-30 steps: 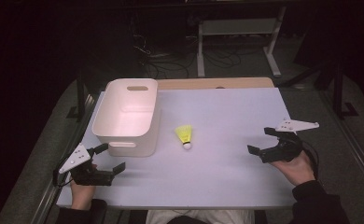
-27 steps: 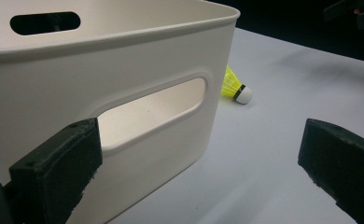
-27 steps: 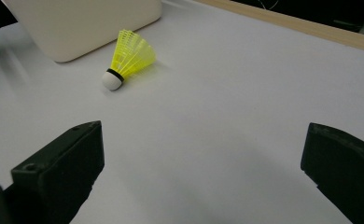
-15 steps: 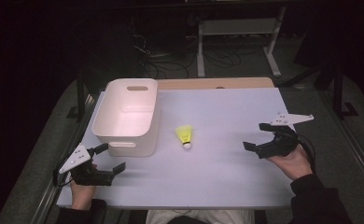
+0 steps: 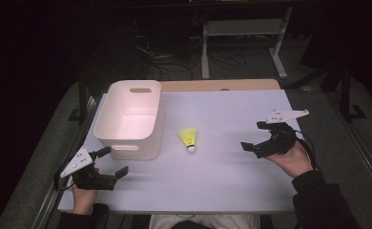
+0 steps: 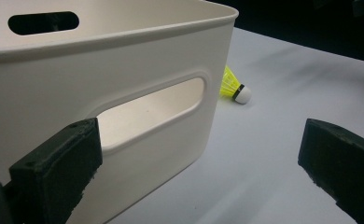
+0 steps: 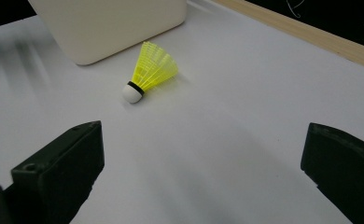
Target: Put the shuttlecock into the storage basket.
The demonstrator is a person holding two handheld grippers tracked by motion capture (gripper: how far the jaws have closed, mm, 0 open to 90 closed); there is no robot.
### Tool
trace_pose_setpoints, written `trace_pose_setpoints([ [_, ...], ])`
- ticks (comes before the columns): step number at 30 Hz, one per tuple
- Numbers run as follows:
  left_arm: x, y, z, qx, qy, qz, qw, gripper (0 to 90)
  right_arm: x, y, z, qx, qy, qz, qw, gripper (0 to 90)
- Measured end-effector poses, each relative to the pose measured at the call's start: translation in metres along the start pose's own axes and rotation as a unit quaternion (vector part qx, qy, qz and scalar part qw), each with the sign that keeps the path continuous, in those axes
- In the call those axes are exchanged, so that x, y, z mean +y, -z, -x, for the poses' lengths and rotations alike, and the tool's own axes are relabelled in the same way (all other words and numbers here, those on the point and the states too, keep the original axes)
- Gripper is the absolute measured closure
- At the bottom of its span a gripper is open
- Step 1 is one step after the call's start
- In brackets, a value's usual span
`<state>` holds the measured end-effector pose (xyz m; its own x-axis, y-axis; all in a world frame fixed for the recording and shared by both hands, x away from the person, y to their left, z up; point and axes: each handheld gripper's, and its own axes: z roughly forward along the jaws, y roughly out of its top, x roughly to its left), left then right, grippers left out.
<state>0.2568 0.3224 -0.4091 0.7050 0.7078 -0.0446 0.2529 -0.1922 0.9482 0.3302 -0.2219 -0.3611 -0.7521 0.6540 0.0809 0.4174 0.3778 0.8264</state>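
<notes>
A yellow shuttlecock [image 5: 188,139] with a white cork lies on its side in the middle of the white table [image 5: 222,176]; it is also seen as the shuttlecock [image 7: 148,72] and, past the bin's corner, the shuttlecock [image 6: 234,86]. A white plastic bin [image 5: 130,119] stands empty to its left, and its handle slot fills the bin [image 6: 124,84] wall close ahead in the left gripper view. My right gripper [image 5: 254,137] is open, right of the shuttlecock, jaws pointing at it. My left gripper [image 5: 111,163] is open at the front left, just before the bin.
A wooden strip [image 5: 222,85] runs along the table's far edge. Beyond it stand a metal frame [image 5: 241,43] and cables on a dark floor. Bare table surface lies between the two grippers.
My right gripper has moved left and slightly forward toward the shuttlecock. The left gripper, bin and shuttlecock have stayed put.
</notes>
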Motion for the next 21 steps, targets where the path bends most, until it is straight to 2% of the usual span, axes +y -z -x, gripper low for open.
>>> trace_pose_setpoints([
  [21,0.0,0.0,0.0,-0.001,0.0,-0.001,1.0,0.0,0.016,-0.017,-0.003,0.016,0.017,-0.02,0.9995,0.0],
])
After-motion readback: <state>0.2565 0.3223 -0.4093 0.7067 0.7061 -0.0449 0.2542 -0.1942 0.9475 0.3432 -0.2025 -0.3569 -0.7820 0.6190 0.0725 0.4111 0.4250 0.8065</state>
